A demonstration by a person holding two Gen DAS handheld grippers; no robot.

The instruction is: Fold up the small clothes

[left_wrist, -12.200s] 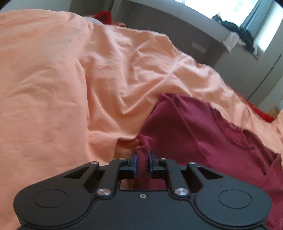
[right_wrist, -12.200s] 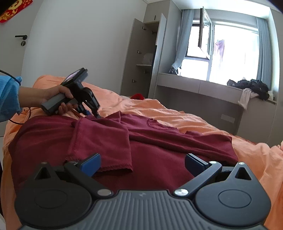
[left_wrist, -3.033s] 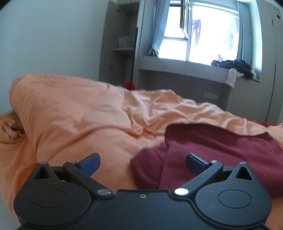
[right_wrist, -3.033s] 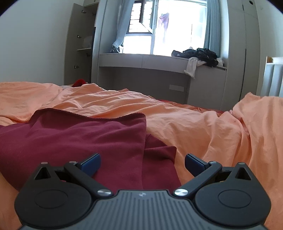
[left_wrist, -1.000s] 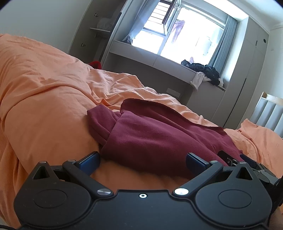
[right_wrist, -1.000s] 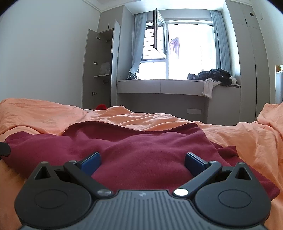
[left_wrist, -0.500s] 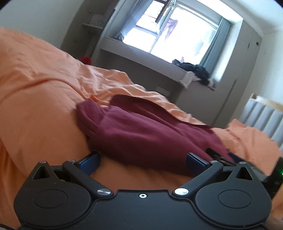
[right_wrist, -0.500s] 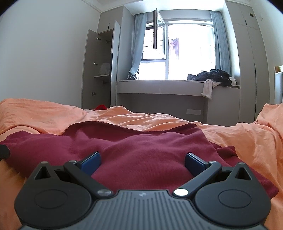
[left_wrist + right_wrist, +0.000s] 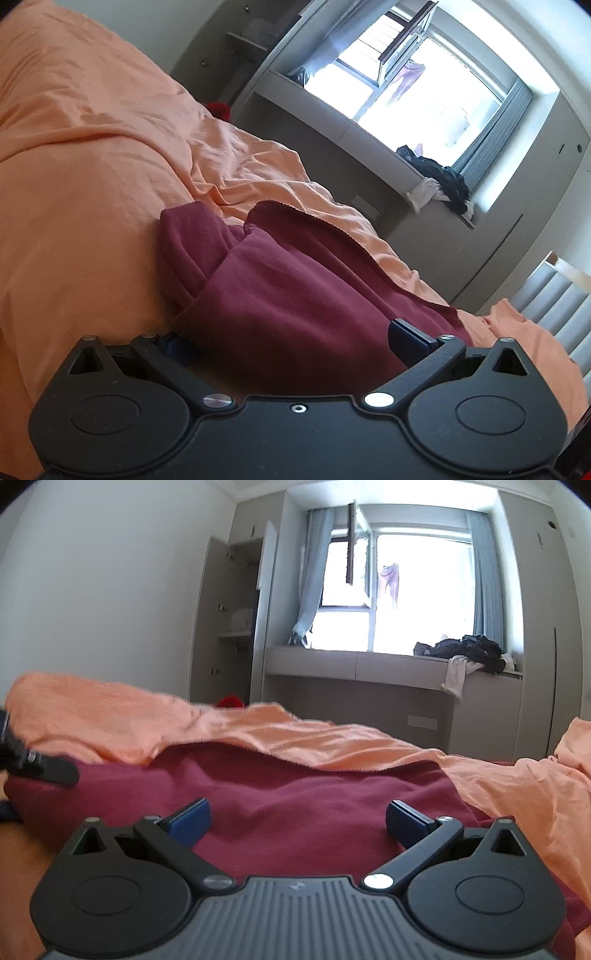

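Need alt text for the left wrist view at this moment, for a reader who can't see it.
The open left hand-held gripper straddles the near edge of a folded maroon garment lying on an orange duvet; one finger is tucked at the fabric's edge. The tilted view shows a bright window and dark clothes piled on the sill behind.

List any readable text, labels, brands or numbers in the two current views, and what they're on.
No readable text in either view.
Right claw: a small embossed mark at the top centre of its ribbed grey housing, too small to read.
Left claw: black housing shows only screws and round caps, no lettering.
Maroon garment, orange bedding, wardrobe: no print or label visible.
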